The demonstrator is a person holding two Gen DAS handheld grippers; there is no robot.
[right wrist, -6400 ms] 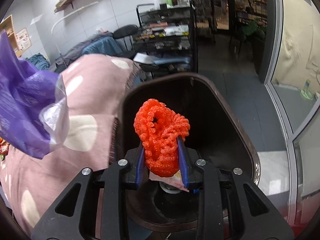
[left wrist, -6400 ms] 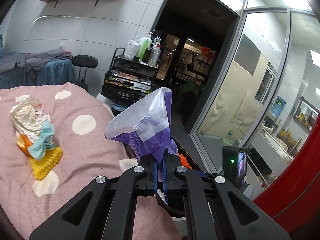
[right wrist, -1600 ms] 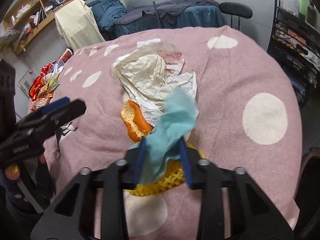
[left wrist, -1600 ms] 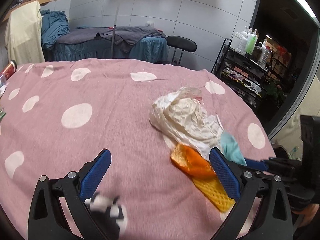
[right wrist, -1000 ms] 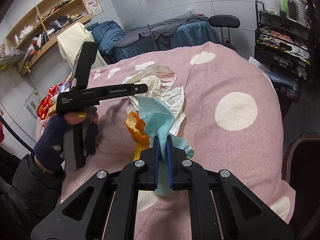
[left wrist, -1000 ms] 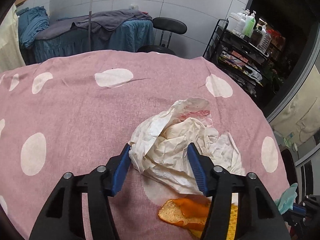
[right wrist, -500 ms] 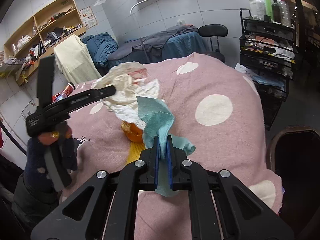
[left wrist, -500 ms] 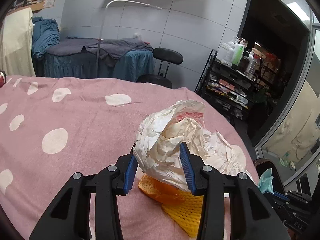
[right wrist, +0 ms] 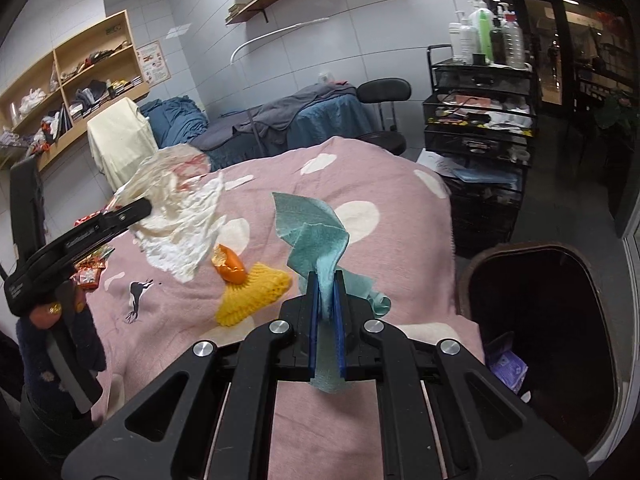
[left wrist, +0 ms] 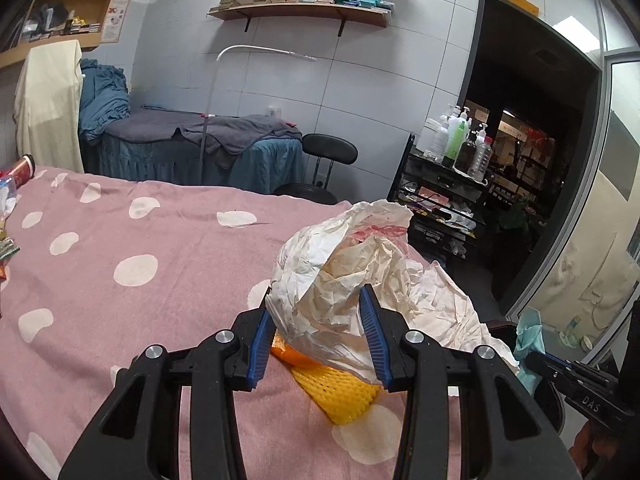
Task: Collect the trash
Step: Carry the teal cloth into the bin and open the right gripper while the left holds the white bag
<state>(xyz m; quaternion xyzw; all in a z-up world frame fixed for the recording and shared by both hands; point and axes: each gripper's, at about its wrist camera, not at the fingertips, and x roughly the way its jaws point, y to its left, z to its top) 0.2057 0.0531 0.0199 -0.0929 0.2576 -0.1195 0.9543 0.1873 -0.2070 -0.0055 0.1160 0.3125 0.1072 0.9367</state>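
Orange peel [right wrist: 230,266] and yellow foam net [right wrist: 252,292] lie on the pink spotted cover [right wrist: 380,184]; dark bin [right wrist: 536,344] beside. Left gripper [left wrist: 318,332] clamps crumpled white paper [left wrist: 340,280] aloft; right gripper [right wrist: 325,296] pinches upright teal cloth [right wrist: 316,236]

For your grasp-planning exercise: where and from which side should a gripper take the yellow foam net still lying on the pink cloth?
Grip the yellow foam net at its free lower end, coming from above. It lies flat, and its upper end touches the orange peel, so that end is crowded.
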